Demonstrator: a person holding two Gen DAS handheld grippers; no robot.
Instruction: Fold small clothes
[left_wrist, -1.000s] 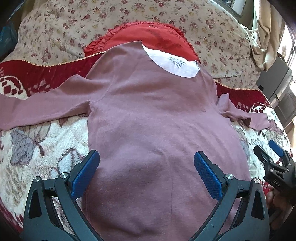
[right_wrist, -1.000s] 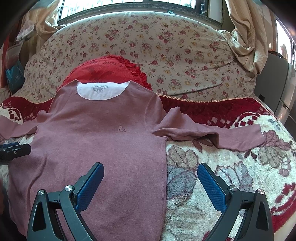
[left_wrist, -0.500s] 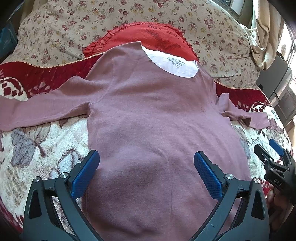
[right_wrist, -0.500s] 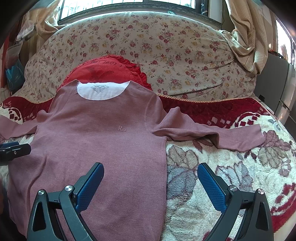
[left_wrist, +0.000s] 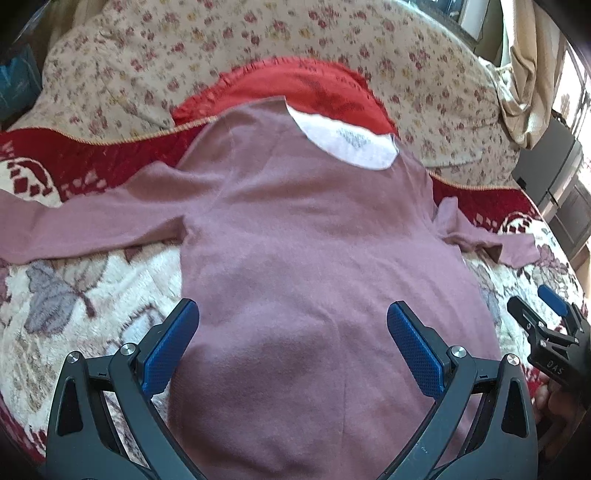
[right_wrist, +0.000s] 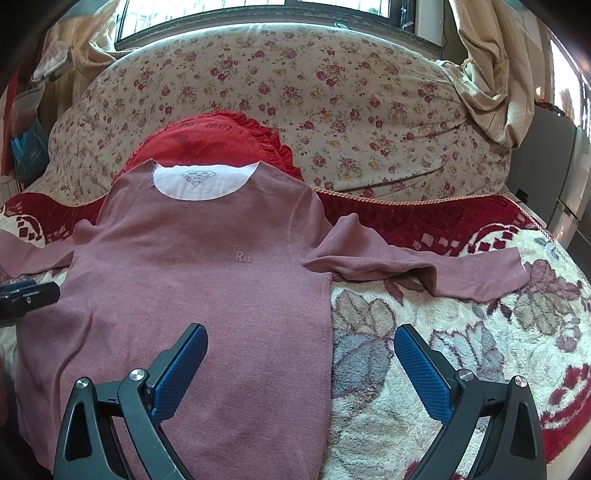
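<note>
Floral blanket (right_wrist: 424, 369) on bed, window behind. Mauve long-sleeved top (right_wrist: 207, 295) spread flat, sleeves out, ahead of both claws. Left gripper (left_wrist: 291, 347) spread wide, empty, over hem; right gripper (right_wrist: 301, 365) likewise released, straddling side seam. Folding not begun; next move likely sleeve pickup.

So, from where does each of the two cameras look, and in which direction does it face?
Left wrist view: sits on the left gripper, above the hem of the mauve long-sleeved shirt, facing up the shirt toward the red cushion; its open fingers and the right gripper show.
Right wrist view: sits on the right gripper, over the shirt's side seam, facing the floral bedding; its open fingers and the tip of the left gripper show.
Both share the shirt, its white neck lining and the cushion.
</note>
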